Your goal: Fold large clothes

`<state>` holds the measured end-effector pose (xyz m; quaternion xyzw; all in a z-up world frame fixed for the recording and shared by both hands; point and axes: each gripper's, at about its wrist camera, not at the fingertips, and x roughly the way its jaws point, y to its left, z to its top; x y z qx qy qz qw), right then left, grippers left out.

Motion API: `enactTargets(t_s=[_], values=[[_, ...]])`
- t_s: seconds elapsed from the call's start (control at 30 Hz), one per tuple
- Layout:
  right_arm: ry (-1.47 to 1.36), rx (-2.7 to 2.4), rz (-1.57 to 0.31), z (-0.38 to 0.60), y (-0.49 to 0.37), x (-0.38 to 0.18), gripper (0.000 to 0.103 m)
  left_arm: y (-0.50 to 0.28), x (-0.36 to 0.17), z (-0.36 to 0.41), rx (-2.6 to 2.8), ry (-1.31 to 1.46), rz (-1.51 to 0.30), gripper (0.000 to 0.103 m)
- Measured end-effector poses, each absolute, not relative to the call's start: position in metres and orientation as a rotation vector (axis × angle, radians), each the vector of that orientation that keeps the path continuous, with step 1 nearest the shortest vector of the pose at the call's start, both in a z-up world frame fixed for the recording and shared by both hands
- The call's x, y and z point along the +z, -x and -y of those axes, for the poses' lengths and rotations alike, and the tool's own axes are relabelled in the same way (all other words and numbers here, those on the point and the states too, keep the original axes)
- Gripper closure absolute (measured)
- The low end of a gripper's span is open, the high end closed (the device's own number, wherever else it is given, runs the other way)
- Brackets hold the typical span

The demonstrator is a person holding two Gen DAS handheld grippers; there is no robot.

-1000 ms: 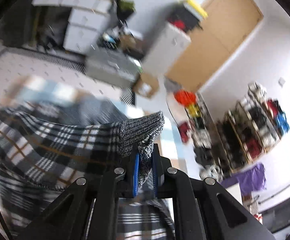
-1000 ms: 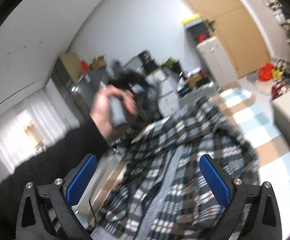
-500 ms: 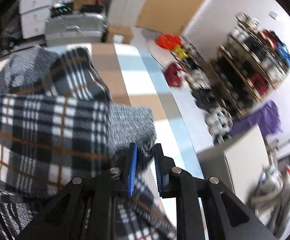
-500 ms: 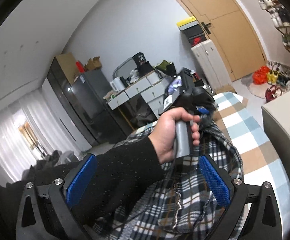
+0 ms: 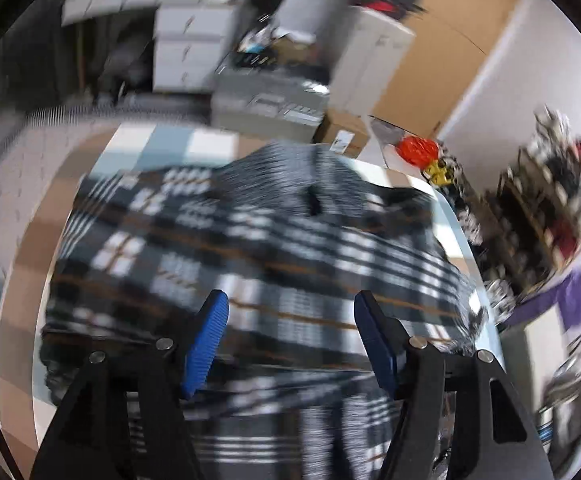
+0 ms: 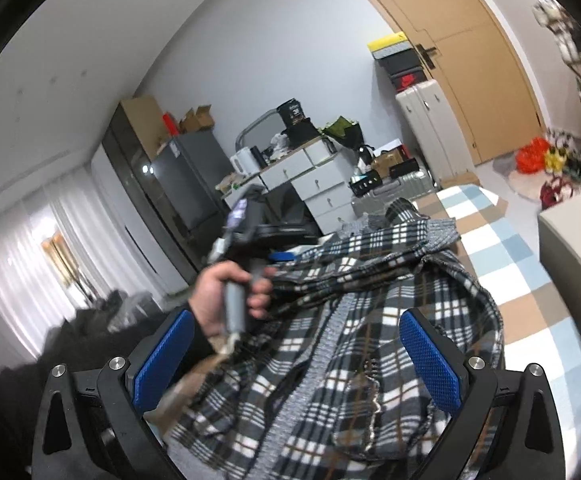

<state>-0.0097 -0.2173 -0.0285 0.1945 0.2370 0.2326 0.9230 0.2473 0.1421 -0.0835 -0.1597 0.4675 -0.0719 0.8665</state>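
Observation:
A black, white and brown plaid garment (image 5: 274, 248) with grey knit trim lies bunched on the checked tabletop (image 5: 178, 144). My left gripper (image 5: 290, 320) hovers over it, its jaws opening, with no cloth pinched between the blue pads; this view is blurred. In the right wrist view the same plaid garment (image 6: 362, 320) spreads below my right gripper (image 6: 298, 344), which stands wide open and holds nothing. A person's hand (image 6: 226, 292) grips the left gripper's handle at the garment's left side.
White drawers (image 6: 310, 176), a dark fridge (image 6: 182, 184) and a silver suitcase (image 5: 266, 104) stand beyond the table. A cardboard box (image 5: 344, 136) and red bag (image 5: 416, 148) lie on the floor. Shelves of shoes (image 5: 550, 208) line the right wall. A grey cabinet (image 6: 578, 256) stands close right.
The left gripper has let go of the grey knit edge it was pinching and its jaws have spread. It has swung back over the garment. The right gripper stayed put and open.

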Motion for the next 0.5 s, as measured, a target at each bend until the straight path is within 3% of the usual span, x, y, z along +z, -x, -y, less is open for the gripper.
enactTargets(t_s=[0.23,0.5], values=[[-0.356,0.475,-0.539,0.208,0.001,-0.040,0.000,-0.258,-0.145,-0.187,-0.080,0.443,-1.110,0.043],[-0.345,0.442,-0.608,0.207,-0.013,-0.054,0.000,-0.234,-0.122,-0.133,-0.089,0.084,-1.102,0.042]])
